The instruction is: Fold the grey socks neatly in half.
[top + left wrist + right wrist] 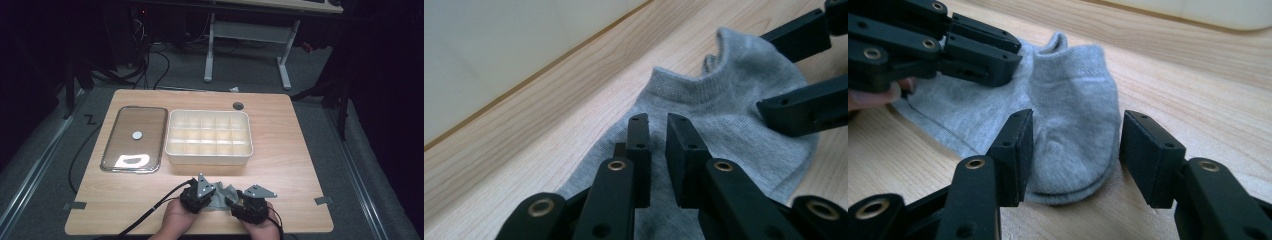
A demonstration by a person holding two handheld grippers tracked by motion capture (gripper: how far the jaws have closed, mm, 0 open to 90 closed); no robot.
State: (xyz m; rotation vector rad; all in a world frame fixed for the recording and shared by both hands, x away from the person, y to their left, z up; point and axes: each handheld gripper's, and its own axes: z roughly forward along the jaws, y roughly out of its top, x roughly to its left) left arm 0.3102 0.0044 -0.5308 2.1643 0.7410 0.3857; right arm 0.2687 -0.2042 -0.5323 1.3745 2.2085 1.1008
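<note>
A: Quick pass. Where's the sock?

B: Grey sock [223,196] lies flat on the wooden bench [295,150], near the front edge, between the two hands. Same sock in the left gripper view [724,115] and the right gripper view [1068,115].

A: Left claw?

B: Left claw [658,150] sits over the sock, jaws nearly together with a thin gap showing. Cloth is under them, but whether any is pinched, cannot tell. From above it's at the sock's left end [197,192], left hand [176,220] behind it.

A: Right claw?

B: Right claw [1075,150] is released, jaws wide apart, straddling one rounded end of the sock, pads either side and not pressing it. High view puts it at the sock's right end [248,202], right hand [260,229] under it.

A: Do they see each other?

B: Yes. Right claw's jaws come in at the right of the left gripper view, over the sock. Left claw's jaws top left in the right gripper view, over the sock's far part.

A: Rest of the bench?

B: Cream divided box [209,137] mid-bench, compartments look bare. Clear lid [135,139] lies flat just left of it, apart from it. Both well behind the sock.
</note>
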